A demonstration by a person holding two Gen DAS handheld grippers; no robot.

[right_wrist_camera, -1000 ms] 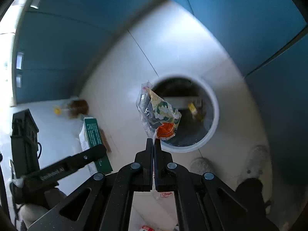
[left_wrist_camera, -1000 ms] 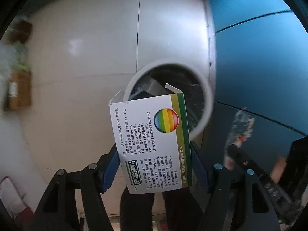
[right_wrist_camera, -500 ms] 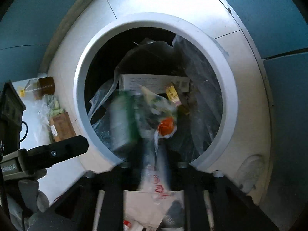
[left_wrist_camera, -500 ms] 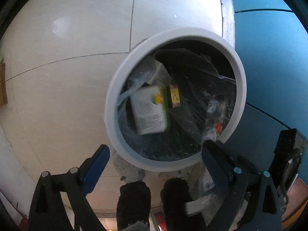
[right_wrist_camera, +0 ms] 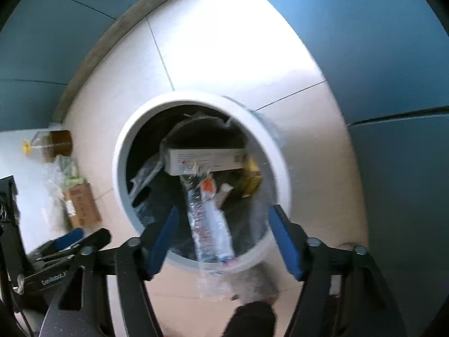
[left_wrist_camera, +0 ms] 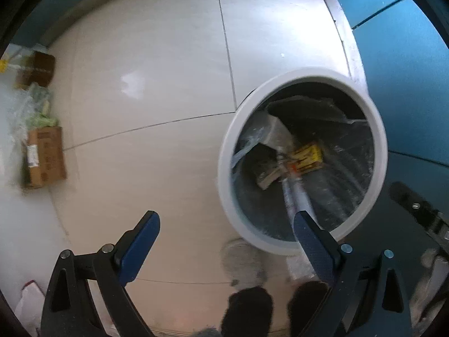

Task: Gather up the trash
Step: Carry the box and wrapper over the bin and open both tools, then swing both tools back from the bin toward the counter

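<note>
A round white trash bin (left_wrist_camera: 224, 168) with a dark liner stands on the tiled floor; it also shows in the right wrist view (right_wrist_camera: 120, 174). Inside lie a white box (right_wrist_camera: 202, 160), a yellow packet (left_wrist_camera: 306, 157) and a clear plastic wrapper (right_wrist_camera: 210, 224) draped over the near rim. My left gripper (left_wrist_camera: 227, 241) is open and empty, left of the bin. My right gripper (right_wrist_camera: 221, 236) is open and empty above the bin's near rim, the wrapper between its fingers but not gripped.
On the floor at the left lie a brown cardboard box (left_wrist_camera: 45, 157), a crumpled plastic bag (left_wrist_camera: 33, 109) and a brown jar (left_wrist_camera: 36, 67). Blue wall panels (left_wrist_camera: 407, 70) stand behind the bin. The person's feet (left_wrist_camera: 247, 311) are at the bottom.
Both grippers have opened: the green-and-white box left the left gripper and the wrapper left the right, both dropping into the bin. The left gripper has since swung left.
</note>
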